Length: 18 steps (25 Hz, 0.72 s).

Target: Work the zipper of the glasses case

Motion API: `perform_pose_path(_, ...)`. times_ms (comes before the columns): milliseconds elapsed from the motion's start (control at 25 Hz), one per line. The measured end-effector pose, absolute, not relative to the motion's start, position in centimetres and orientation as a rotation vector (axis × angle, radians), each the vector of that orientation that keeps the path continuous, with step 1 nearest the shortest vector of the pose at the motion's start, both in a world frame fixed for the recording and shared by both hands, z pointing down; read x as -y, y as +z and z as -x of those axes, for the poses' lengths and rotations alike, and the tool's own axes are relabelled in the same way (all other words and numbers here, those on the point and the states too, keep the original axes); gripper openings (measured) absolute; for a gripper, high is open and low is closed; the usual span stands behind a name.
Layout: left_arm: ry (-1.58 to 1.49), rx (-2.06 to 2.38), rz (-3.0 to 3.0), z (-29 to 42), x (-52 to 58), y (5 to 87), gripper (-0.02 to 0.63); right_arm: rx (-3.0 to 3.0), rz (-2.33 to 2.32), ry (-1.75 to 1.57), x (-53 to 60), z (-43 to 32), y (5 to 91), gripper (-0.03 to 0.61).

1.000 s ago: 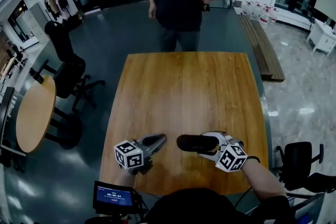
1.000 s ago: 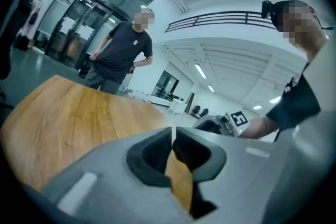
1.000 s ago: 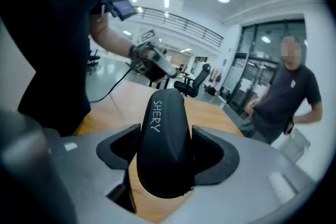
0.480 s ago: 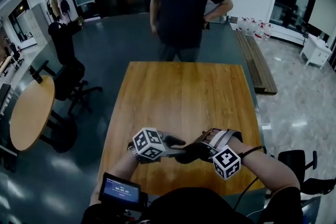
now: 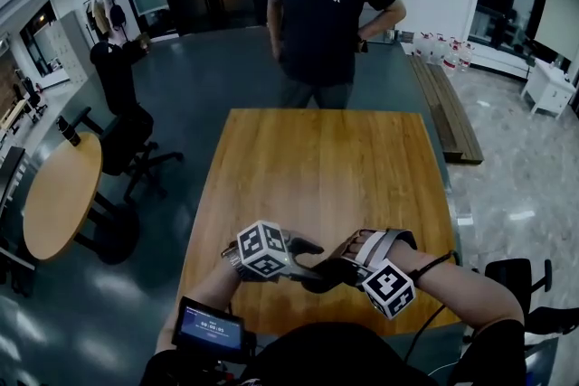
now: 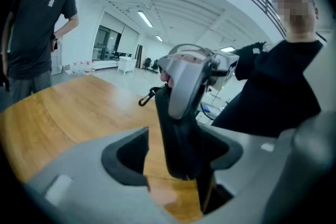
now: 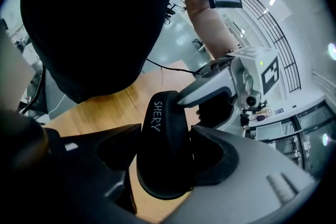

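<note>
My right gripper (image 5: 348, 262) is shut on the black glasses case (image 5: 327, 272), held just above the near part of the wooden table (image 5: 317, 158). In the right gripper view the case (image 7: 163, 149), lettered in white, sits pressed between both pads. My left gripper (image 5: 303, 259) meets the case's left end. Its jaws are opening, and in the left gripper view the case (image 6: 181, 134) hangs between them, clear of the left pad. A small black clip (image 6: 147, 98) dangles from the case's far end. One grey finger (image 7: 205, 93) of the left gripper lies against the case's tip.
A person in a dark T-shirt (image 5: 330, 4) stands at the table's far end. A round table (image 5: 59, 194) and office chairs (image 5: 127, 136) are at the left, a bench (image 5: 448, 95) and a black chair (image 5: 516, 280) at the right. A small screen (image 5: 208, 330) hangs below my left arm.
The left gripper has moved right, from beside the case to over its left end, and its jaws have spread. The right gripper has kept hold of the case and turned it.
</note>
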<state>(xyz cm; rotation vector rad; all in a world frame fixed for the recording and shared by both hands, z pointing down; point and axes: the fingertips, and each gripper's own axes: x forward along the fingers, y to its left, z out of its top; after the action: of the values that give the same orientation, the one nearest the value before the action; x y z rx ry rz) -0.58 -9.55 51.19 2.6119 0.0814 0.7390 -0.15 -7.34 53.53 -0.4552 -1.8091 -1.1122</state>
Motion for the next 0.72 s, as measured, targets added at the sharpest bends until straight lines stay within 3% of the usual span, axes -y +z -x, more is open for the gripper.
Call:
perform_pose_path(200, 0.697, -0.176, -2.566, -0.5, 8.4, 51.3, 0.299, 1.816, 0.463, -1.174, 7.0, 1.8, 52.7, 0.296)
perform_pose_path(480, 0.625, -0.254, -2.528, -0.6, 7.3, 51.0, 0.272, 1.829, 0.516, -1.151, 5.9, 2.0, 52.2, 0.295)
perform_pose_path(720, 0.692, -0.366, -2.486, -0.6, 5.6, 51.6, 0.297, 1.809, 0.603, -1.141, 4.2, 2.6, 52.5, 0.293)
